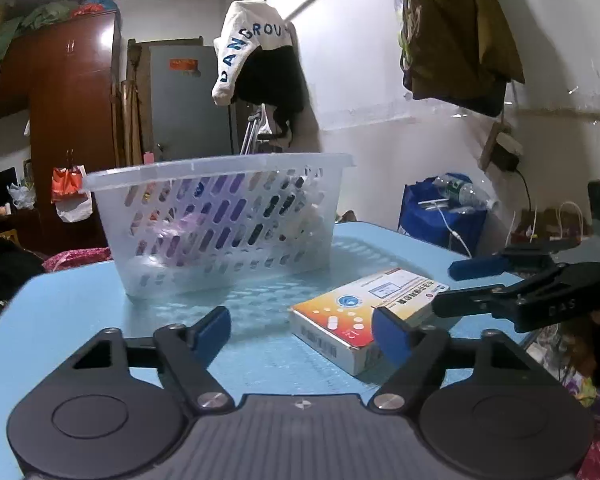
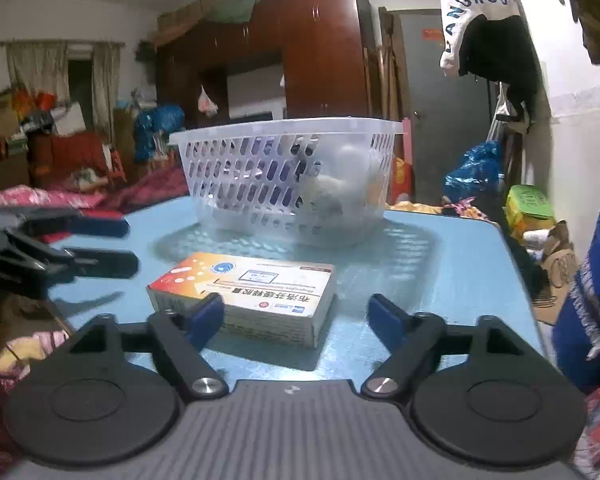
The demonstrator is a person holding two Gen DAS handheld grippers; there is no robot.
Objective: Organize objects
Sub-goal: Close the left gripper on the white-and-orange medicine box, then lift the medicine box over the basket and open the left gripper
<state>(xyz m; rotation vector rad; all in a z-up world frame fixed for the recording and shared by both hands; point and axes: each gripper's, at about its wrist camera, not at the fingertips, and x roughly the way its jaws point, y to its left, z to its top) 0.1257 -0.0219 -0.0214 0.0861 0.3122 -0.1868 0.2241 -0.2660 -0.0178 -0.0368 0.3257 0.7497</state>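
A white and orange medicine box [image 1: 364, 312] lies flat on the light blue table [image 1: 80, 312]. In the right wrist view the medicine box [image 2: 248, 292] sits just ahead of my open right gripper [image 2: 296, 318], nearer its left finger. My left gripper [image 1: 302, 332] is open and empty, with the box by its right finger. A clear plastic basket [image 1: 220, 220] holding several pale items stands behind the box; the basket also shows in the right wrist view [image 2: 288, 176]. The right gripper [image 1: 456, 286] shows at the right of the left wrist view, and the left gripper [image 2: 118, 246] at the left of the right wrist view.
The table's edge [image 2: 516, 248] drops off at the right, with blue bags [image 2: 592, 304] and clutter on the floor beyond. A wooden wardrobe [image 2: 316, 52] and a grey door [image 1: 188, 100] stand behind. Clothes hang on the wall [image 1: 456, 32].
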